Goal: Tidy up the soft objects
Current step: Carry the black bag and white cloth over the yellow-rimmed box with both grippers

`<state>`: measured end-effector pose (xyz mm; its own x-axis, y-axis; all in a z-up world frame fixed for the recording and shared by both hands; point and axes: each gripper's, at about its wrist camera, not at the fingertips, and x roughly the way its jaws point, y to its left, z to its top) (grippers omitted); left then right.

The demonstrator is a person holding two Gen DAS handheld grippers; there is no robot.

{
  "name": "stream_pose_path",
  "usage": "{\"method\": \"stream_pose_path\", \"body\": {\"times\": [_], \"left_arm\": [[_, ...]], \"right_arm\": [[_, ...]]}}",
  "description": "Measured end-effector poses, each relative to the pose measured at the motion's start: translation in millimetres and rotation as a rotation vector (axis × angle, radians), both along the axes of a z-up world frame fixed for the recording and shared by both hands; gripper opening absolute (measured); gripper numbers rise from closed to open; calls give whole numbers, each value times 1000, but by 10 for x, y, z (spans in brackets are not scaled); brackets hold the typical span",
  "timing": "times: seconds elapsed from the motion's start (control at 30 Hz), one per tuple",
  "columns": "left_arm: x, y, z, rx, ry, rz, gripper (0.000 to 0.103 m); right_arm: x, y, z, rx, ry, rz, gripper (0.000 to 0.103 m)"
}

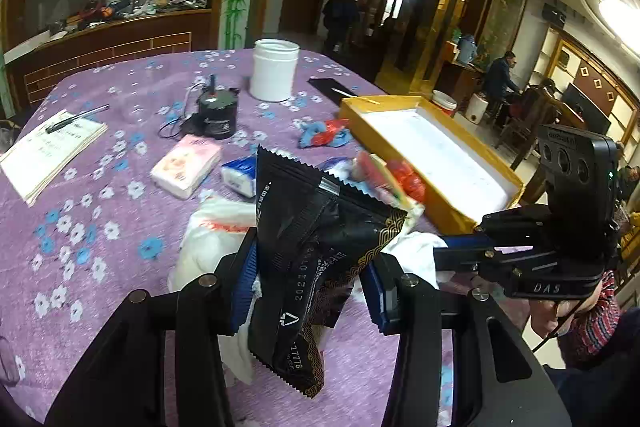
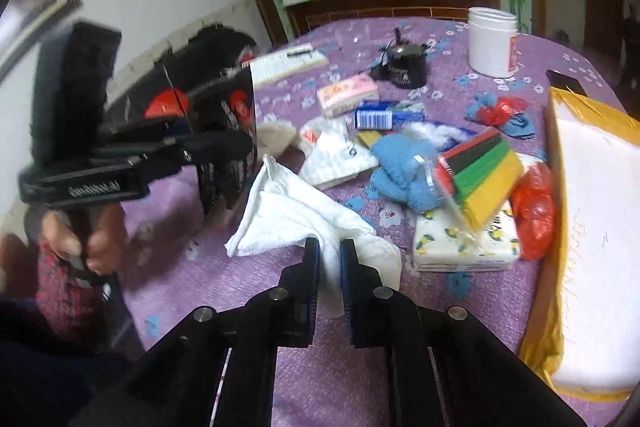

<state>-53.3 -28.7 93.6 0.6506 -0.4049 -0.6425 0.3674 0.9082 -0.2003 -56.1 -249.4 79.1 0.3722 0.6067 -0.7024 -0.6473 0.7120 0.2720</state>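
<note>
Two grippers work over a counter (image 1: 100, 195) draped in a purple flowered cloth. In the left wrist view the left gripper (image 1: 308, 283) fills the lower middle of the frame, its jaws partly open and pressing from both sides on a black foil packet (image 1: 320, 239) with gold patterning, which stands tilted between the blue pads and is lifted off the cloth. In the right wrist view the right gripper (image 2: 330, 259) sits at the bottom centre with its jaws closed nearly all the way, pinching a fold of a white cloth (image 2: 288, 215); the rest of that cloth spreads out toward the left of the frame on the counter. Behind it, in the middle of the same view, lies a cluster of soft things: a blue knitted item (image 2: 404, 171), a clear pack of red, green and yellow sponges (image 2: 480, 171) resting tilted on a tissue pack (image 2: 460, 247) printed with small flowers, and a crumpled red plastic bag (image 2: 536, 211) just beside the yellow box. That yellow box (image 2: 592, 211) with a white lining runs along the right edge of the frame and looks open. Farther back stand a pink tissue pack (image 2: 348, 93), a blue-and-white packet (image 2: 384, 117), a small black device (image 2: 402, 67) with a cord, a white jar (image 2: 492, 41) and a notepad (image 2: 288, 63) with a pen. At the left of that view a hand (image 2: 80, 235) grips the handle of the other gripper.
</note>
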Motion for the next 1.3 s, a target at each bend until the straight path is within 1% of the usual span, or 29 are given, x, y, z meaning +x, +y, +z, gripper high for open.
{"method": "stream_pose_path", "body": {"times": [0.2,0.3,0.47,0.6,0.7,0.83,0.9,1.0,1.1,1.23,1.3], "left_arm": [[93,-250,103,-11,4,-41,44],[143,-426,162,-11,1,-65,44],[289,-757,306,-30,5,-110,44],[459,-1039,427,-52,13,-139,44],[603,-1260,488,-51,4,-159,44],[819,-1476,515,-50,36,-170,44],[892,-1504,507,-43,44,-158,44],[945,-1454,485,-67,71,-148,44],[966,-1380,475,-86,99,-137,44],[959,-1244,518,-91,98,-117,44],[942,-1115,579,-127,105,-114,44]], "right_arm": [[59,-326,162,104,1,-56,11],[91,-503,246,146,-15,-100,11],[189,-906,355,205,-34,-214,11],[388,-1270,396,272,-3,-328,11],[553,-1488,435,317,7,-411,11],[775,-1708,470,349,18,-486,11],[856,-1796,464,353,25,-510,11],[929,-1916,406,380,59,-528,11],[924,-1981,356,378,70,-532,11],[902,-1953,302,386,85,-529,11],[910,-1923,297,382,86,-521,11]]}}
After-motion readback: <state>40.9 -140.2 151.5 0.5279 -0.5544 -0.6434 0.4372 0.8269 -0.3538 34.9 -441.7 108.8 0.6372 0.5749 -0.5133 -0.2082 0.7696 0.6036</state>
